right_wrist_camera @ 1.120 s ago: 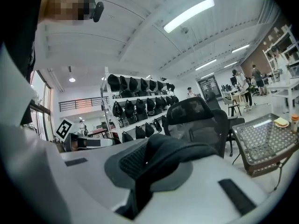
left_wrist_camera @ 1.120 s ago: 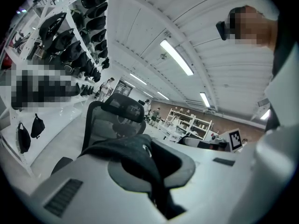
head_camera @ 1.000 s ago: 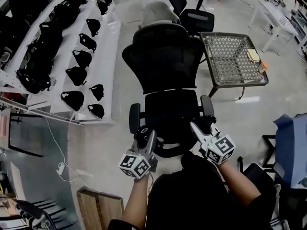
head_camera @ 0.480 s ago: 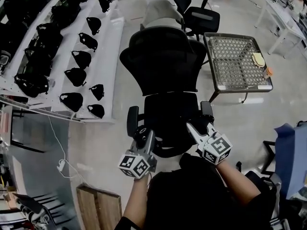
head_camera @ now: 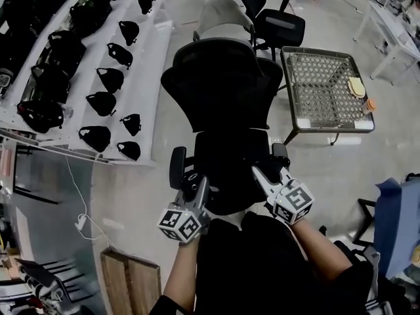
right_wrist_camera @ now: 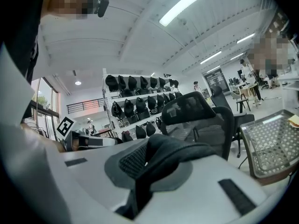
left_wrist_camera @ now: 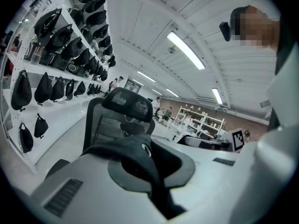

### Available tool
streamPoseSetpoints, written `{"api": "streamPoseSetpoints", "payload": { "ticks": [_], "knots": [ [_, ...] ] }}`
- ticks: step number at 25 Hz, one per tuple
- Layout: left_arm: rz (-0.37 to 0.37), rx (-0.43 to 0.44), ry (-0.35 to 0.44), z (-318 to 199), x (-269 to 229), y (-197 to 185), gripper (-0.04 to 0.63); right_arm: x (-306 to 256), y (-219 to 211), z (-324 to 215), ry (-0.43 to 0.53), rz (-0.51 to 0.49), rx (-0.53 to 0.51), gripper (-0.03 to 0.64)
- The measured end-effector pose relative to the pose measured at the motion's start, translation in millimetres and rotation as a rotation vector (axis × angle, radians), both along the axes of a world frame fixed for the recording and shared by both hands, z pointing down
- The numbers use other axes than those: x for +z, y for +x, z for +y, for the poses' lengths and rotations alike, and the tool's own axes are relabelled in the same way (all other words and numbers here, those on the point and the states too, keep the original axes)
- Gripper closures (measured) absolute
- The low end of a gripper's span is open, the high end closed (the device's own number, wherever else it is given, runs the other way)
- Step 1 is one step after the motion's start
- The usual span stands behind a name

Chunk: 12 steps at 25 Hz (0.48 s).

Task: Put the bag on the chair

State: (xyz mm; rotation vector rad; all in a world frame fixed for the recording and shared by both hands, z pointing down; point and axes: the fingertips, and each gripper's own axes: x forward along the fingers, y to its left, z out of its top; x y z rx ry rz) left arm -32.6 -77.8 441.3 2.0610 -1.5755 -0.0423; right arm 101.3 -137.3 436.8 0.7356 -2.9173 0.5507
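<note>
Black nylon, soft and slumped: the bag (head_camera: 262, 268) hangs as a dark bulk between the person's forearms, just short of the front edge of the chair (head_camera: 226, 90) seat. Its straps lead up and forward towards the chair, and the body drops back and down from them, so the top end points at the chair. I can't call the long axis, because the bulk melts into the dark clothing behind it.

Now the claws. The left claw (head_camera: 195, 188), with smooth pale-grey plastic jaws, is pinched tight on a flat black strap (left_wrist_camera: 138, 157) that carries a small ring-shaped fitting. The right claw (head_camera: 261, 174) is clamped on a thicker padded strap (right_wrist_camera: 163, 157), with open-weave mesh on one face and a rounded fold on top. The two sit side by side at the seat's front corners, close to the armrests. The bag's body hangs behind and beneath both.

The chair itself is a black office type with a curved mesh back and a headrest, its seat facing the person. Left of the chair stands a white rack (head_camera: 147, 58) lined with black bags. Right of the chair is a square table (head_camera: 325, 87) with a metal grid top.
</note>
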Motion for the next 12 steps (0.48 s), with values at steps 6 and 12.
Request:
{"api": "streamPoseSetpoints", "payload": {
  "ticks": [6,12],
  "knots": [
    [-0.001,0.010,-0.004,-15,3,4,0.575,2,2,-18,0.001,0.007,0.006,0.597],
    [0.003,0.014,-0.003,-33,7,1,0.575,7,1,-36,-0.007,0.018,0.020,0.597]
  ]
}}
